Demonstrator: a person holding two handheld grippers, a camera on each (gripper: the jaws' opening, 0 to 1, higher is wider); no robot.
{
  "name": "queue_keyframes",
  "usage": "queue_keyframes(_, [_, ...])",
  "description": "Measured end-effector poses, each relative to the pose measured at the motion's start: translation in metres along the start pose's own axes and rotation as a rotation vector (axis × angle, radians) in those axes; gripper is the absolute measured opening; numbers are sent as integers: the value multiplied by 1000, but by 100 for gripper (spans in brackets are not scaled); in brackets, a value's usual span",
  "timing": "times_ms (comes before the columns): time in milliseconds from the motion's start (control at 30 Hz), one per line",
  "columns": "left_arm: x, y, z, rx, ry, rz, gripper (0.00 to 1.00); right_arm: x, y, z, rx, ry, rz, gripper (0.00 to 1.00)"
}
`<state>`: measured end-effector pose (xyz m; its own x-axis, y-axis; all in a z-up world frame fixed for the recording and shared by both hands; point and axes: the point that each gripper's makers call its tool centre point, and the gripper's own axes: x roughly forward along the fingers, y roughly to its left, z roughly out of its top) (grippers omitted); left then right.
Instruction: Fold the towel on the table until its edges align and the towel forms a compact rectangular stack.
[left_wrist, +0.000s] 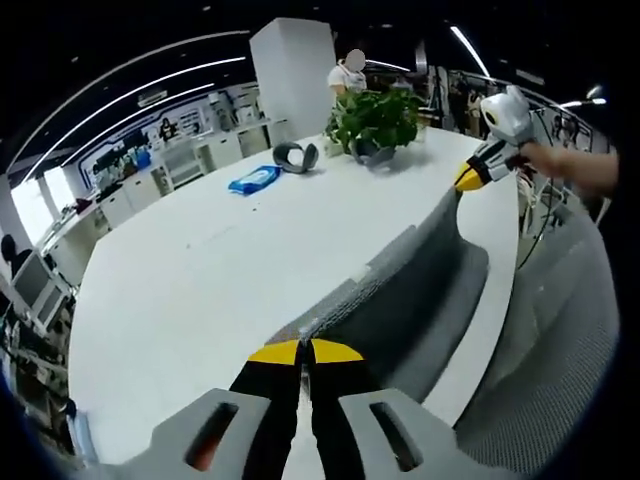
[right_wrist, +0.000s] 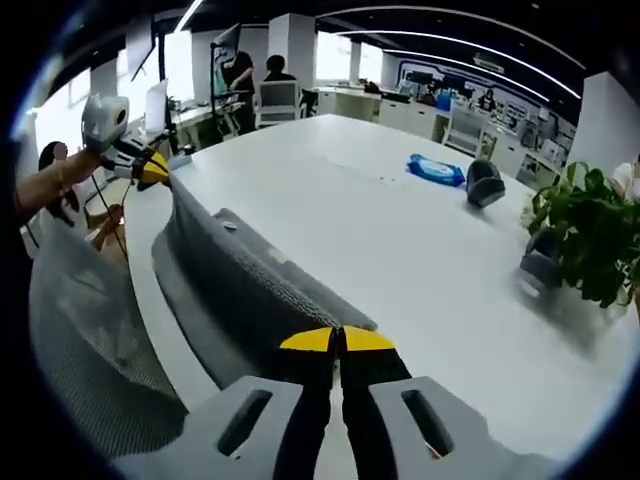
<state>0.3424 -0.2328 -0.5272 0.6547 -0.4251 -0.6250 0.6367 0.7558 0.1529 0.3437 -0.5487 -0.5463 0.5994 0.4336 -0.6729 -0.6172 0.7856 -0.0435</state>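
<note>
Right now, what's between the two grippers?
The grey towel, stretched between them: left gripper shut on one corner, right gripper on the other. Clearest in the left gripper view.

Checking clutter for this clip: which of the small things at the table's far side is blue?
The flat blue packet, lying left of the grey curved object and the potted plant.

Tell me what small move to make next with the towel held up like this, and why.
Probably carry the lifted edge forward over the table. Both the left gripper and right gripper are shut on corners of the grey towel, stretched taut between them with its lower part still resting along the near table edge.
</note>
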Motion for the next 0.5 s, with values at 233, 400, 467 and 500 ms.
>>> queue_keyframes(233, [24, 8, -5, 3, 39, -16, 2, 17, -8, -2, -13, 32, 2, 0])
queue_keyframes(400, [44, 15, -15, -9, 76, -32, 2, 38, -15, -9, -10, 71, 19, 0])
queue_keyframes(467, [51, 18, -17, -27, 81, -41, 2, 44, -19, -11, -12, 81, 17, 0])
queue_keyframes(500, [53, 18, -17, -28, 83, -42, 2, 46, -20, -12, -11, 85, 19, 0])
